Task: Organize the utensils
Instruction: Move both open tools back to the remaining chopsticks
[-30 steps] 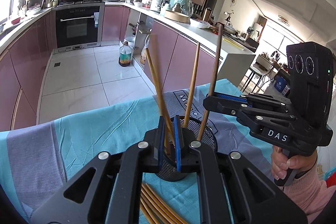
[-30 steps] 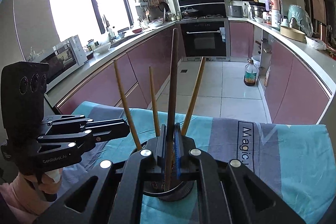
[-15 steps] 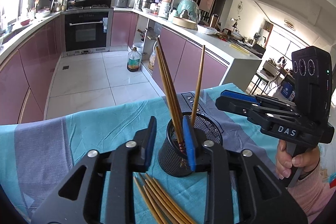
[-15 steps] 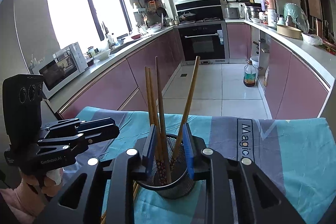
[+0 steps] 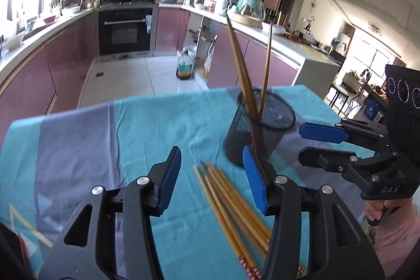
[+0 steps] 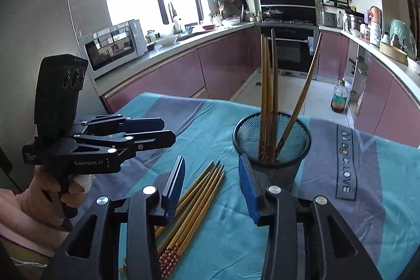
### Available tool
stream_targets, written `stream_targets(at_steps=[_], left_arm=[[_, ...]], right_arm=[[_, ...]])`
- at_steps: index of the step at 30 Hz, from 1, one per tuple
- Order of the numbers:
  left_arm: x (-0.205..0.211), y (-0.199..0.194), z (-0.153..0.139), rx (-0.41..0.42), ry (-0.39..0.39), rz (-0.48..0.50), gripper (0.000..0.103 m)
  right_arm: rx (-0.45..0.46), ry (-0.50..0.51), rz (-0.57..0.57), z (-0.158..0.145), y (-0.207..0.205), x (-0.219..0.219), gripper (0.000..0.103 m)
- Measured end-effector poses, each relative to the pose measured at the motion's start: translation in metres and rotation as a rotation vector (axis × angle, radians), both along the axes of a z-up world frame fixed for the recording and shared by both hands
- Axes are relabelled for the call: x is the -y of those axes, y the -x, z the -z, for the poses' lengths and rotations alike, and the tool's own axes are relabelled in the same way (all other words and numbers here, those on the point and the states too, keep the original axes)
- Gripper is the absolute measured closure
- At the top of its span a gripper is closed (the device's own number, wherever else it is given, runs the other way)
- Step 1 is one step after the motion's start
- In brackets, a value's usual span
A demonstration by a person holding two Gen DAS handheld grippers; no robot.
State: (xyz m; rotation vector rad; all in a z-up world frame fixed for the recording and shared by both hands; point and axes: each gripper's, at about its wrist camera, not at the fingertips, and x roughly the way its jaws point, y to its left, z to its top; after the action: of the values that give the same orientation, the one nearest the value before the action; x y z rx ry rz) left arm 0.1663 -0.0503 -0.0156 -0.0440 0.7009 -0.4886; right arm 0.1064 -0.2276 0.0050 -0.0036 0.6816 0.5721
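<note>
Both grippers, left (image 5: 211, 179) and right (image 6: 212, 181), have let go of their chopsticks (image 6: 267, 101), now standing in the mesh cup (image 6: 271, 148); jaws have just been opening, empty, above the loose bundle (image 6: 194, 198).

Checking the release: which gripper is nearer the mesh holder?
Right. The right gripper sits just beside the rim of the mesh holder; the left gripper hangs well off to its other side. Both grippers' jaws have just been opening, with nothing between them.
</note>
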Motion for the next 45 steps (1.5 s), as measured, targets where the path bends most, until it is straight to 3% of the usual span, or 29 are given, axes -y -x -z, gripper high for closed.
stream_targets(at_steps=[7,17,45], left_arm=[[-0.009,0.010,0.045,-0.111,-0.003,-0.024,0.054],[0.005,0.027,0.082,-0.176,-0.049,-0.009,0.053],[0.022,0.034,0.094,-0.167,-0.173,-0.016,0.053]], right_arm=[[-0.140,0.021,0.005,0.043,-0.002,-0.012,0.063],[-0.208,0.073,0.035,0.072,0.008,-0.021,0.063],[-0.172,0.191,0.074,0.085,0.014,-0.027,0.065]])
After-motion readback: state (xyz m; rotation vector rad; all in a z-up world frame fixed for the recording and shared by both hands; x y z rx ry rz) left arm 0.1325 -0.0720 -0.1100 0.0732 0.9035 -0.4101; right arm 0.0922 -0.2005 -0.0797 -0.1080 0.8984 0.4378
